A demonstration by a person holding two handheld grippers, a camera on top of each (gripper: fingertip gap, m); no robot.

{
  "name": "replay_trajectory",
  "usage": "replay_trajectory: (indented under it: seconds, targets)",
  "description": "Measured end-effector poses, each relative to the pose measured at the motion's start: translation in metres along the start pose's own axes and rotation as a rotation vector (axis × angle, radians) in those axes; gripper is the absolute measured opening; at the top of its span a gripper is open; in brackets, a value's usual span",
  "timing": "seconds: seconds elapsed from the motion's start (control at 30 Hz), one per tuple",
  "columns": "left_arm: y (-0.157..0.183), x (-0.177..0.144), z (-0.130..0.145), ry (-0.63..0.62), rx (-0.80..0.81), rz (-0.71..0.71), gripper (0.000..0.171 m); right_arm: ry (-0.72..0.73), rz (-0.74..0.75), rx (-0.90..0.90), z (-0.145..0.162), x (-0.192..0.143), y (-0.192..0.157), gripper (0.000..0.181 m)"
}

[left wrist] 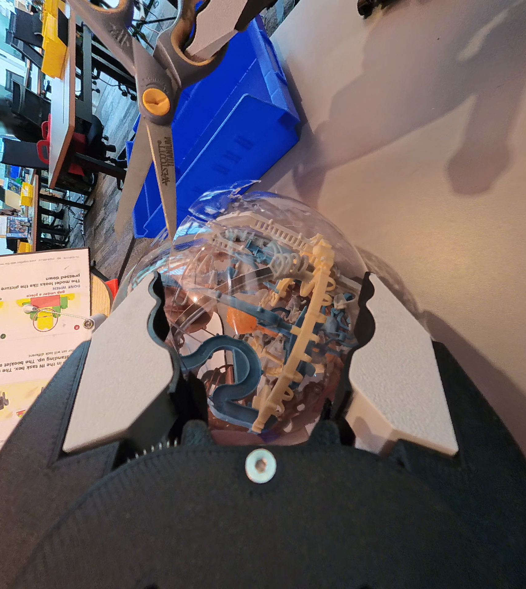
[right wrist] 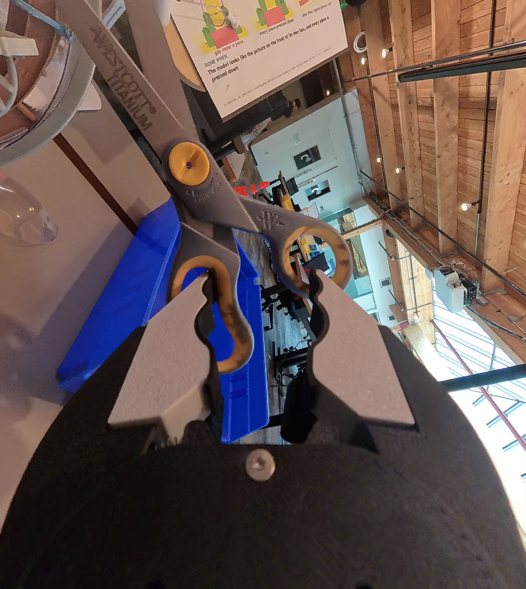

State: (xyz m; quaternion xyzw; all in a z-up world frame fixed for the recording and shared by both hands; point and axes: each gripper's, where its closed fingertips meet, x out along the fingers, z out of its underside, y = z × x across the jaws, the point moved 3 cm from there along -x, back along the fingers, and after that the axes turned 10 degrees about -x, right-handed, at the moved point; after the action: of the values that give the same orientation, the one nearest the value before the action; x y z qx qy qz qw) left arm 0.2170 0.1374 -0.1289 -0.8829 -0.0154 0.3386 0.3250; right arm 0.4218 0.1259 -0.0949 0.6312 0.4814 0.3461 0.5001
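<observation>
My left gripper (left wrist: 261, 280) is shut on a clear plastic ball (left wrist: 255, 302) filled with blue, cream and brown plastic parts, and holds it over the white table (left wrist: 430, 191). The ball's far side is cut and jagged. My right gripper (right wrist: 260, 275) holds grey and yellow scissors (right wrist: 188, 164), one fingertip in each handle loop, jaws partly apart. The scissors (left wrist: 156, 102) are open in the left wrist view, with one blade tip at the cut edge of the ball. The ball's rim (right wrist: 48, 105) shows at the top left of the right wrist view.
A blue plastic bin (left wrist: 233, 134) stands at the table's edge behind the ball and also shows in the right wrist view (right wrist: 134, 302). A printed instruction sheet (left wrist: 22, 318) stands at the left. A loose clear plastic piece (right wrist: 9, 213) lies on the table.
</observation>
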Motion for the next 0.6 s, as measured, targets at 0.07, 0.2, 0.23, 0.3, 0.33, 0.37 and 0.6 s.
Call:
replay_trajectory:
  seconds: [0.07, 0.2, 0.23, 0.3, 0.33, 0.37, 0.6]
  targets:
    - [-0.001, 0.002, -0.001, -0.005, -0.004, 0.003, 0.118, -0.009, 0.004, 0.008, 0.001, 0.0, -0.001, 0.056]
    - [-0.004, 0.006, -0.002, -0.019, -0.002, 0.014, 0.119, -0.012, 0.005, 0.025, 0.007, 0.002, -0.005, 0.056]
    - [-0.004, 0.006, -0.002, -0.019, -0.002, 0.018, 0.119, -0.01, 0.007, 0.03, 0.01, 0.001, -0.005, 0.057]
    - [-0.006, 0.006, -0.002, -0.016, -0.008, 0.024, 0.119, -0.004, 0.008, 0.035, 0.015, -0.002, -0.004, 0.057]
    - [-0.006, 0.006, -0.001, -0.013, -0.011, 0.028, 0.12, 0.008, 0.01, 0.032, 0.015, -0.005, -0.003, 0.057]
    - [-0.007, 0.006, 0.0, -0.008, -0.013, 0.031, 0.12, 0.025, 0.011, 0.029, 0.015, -0.008, -0.002, 0.057]
    - [-0.009, 0.005, 0.002, 0.015, -0.003, 0.061, 0.12, 0.108, -0.002, 0.019, 0.002, -0.014, -0.004, 0.057]
